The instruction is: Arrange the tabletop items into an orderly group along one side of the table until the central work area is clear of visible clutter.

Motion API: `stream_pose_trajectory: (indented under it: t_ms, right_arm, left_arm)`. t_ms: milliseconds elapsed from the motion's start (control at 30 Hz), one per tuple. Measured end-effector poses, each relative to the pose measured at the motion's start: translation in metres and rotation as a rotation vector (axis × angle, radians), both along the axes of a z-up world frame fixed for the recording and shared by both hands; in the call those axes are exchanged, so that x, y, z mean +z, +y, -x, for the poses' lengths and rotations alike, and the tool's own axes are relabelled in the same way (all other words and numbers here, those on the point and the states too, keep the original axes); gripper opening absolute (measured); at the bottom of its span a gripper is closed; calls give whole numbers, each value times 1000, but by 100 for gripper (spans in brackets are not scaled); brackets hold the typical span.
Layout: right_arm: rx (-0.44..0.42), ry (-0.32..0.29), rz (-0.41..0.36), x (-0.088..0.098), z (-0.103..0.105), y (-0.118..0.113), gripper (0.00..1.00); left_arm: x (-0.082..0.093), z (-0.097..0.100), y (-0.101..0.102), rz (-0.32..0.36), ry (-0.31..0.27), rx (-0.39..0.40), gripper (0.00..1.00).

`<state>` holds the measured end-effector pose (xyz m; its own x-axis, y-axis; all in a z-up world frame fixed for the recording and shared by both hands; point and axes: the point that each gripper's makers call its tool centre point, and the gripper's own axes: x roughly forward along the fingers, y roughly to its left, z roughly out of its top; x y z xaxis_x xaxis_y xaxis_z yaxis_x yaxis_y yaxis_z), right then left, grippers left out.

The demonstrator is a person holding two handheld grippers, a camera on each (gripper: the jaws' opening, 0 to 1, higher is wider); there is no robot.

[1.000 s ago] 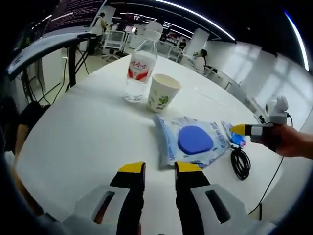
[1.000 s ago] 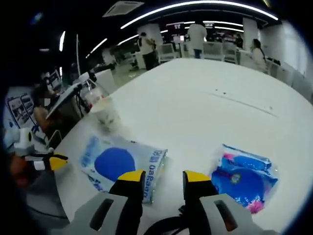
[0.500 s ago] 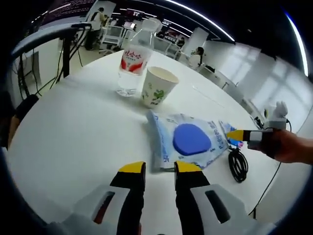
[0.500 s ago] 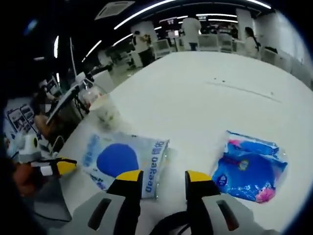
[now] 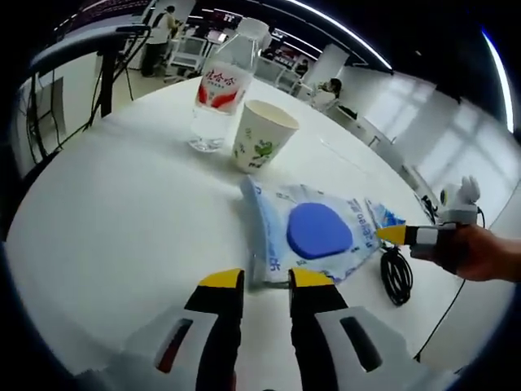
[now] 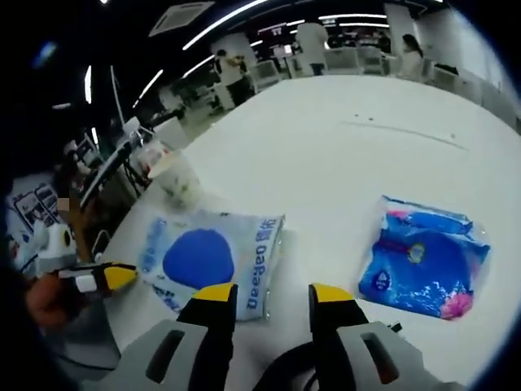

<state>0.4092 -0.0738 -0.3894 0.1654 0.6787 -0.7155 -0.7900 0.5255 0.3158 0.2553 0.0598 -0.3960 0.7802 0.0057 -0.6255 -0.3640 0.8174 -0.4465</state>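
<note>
A white-and-blue wipes pack point(image 5: 313, 232) with a blue round lid lies on the white round table point(image 5: 122, 204). My left gripper point(image 5: 266, 281) hovers just short of its near edge, jaws open with a narrow gap and nothing between them. Behind the pack stand a paper cup point(image 5: 262, 145) and a water bottle point(image 5: 218, 98). My right gripper point(image 6: 273, 295) is open above the table, with the wipes pack point(image 6: 203, 259) ahead to its left and a bright blue pack point(image 6: 427, 265) to its right. A black cable point(image 5: 397, 273) lies by the right gripper's yellow tip point(image 5: 395, 235).
The table edge curves close along the left of the left gripper view. A hand point(image 5: 480, 257) holds the right gripper at the table's right side. Office chairs and people stand far behind the table point(image 6: 326, 147). The cup point(image 6: 175, 181) is blurred at the far left.
Both cameras have crept a little closer to the wipes pack. None of the table's items has moved, and both grippers' jaws stand as before.
</note>
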Motion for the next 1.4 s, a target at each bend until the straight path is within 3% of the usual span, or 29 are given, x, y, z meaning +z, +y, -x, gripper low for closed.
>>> stream_pose_trajectory:
  t_ms: [700, 967, 1100, 1400]
  right_arm:
    - [-5, 45, 7, -11, 8, 6, 29]
    - [-3, 24, -6, -10, 7, 7, 5]
    - [-12, 31, -29, -6, 9, 7, 0]
    - [-16, 23, -45, -1, 11, 2, 0]
  left_arm:
    - [-14, -3, 3, 8, 18, -13, 12]
    - [-11, -7, -5, 4, 24, -39, 2]
    - [-8, -9, -7, 2, 19, -48, 1]
    - [5, -13, -9, -17, 1, -74, 0]
